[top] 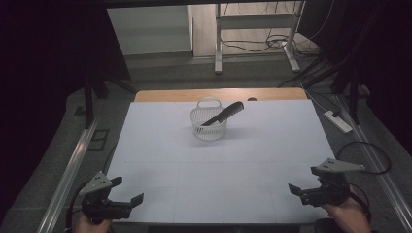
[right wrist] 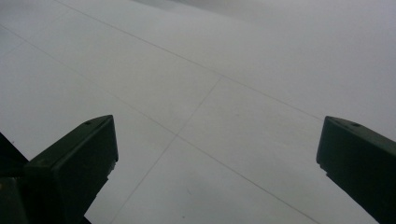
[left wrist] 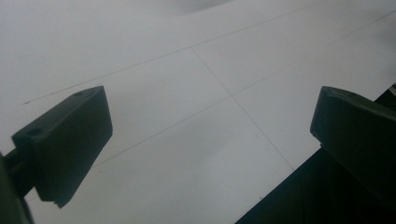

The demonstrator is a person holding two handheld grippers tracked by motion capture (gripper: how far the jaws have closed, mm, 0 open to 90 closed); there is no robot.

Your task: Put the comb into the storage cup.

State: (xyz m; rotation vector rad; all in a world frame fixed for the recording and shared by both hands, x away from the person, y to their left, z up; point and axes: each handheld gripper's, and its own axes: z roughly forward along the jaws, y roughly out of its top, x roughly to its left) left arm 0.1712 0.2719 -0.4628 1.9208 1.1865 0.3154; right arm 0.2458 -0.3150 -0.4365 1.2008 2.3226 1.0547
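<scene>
A small white mesh basket (top: 210, 127) with a handle stands at the far middle of the white table sheet (top: 194, 165). A long black flat tool (top: 224, 113) leans in it, its upper end sticking out to the right; what kind of tool it is I cannot tell. My left gripper (top: 128, 190) rests at the near left corner, open and holding nothing. My right gripper (top: 305, 180) sits at the near right edge, also open. In the left gripper view the left gripper (left wrist: 210, 140) hangs over bare sheet, as does the right gripper (right wrist: 215, 158) in the right gripper view.
A wooden table edge (top: 218, 94) shows behind the sheet. Metal rails (top: 73, 165) run along both sides of the table. A power strip (top: 337, 121) and cables lie on the floor at right. A desk frame (top: 218, 43) stands at the back.
</scene>
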